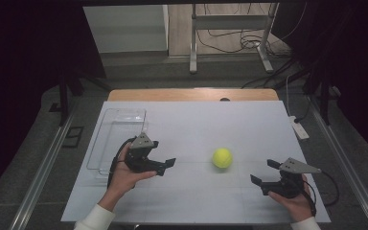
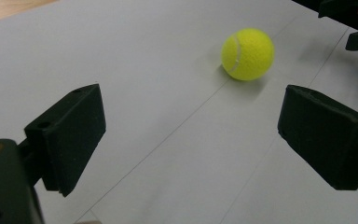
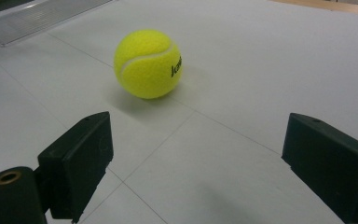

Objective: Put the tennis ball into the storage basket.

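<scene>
Left gripper [image 1: 168, 165] wide open, tennis ball [image 1: 222, 157] between grippers, tray [image 1: 106, 143] at table edge

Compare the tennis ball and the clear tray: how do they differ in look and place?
The tennis ball is round, opaque and bright yellow; the clear tray is a see-through, flat-sided box. The ball sits mid-table between the left gripper and right gripper; the tray lies at the table's left edge, beside the left gripper. Both rest on the white table, ungripped.
</scene>
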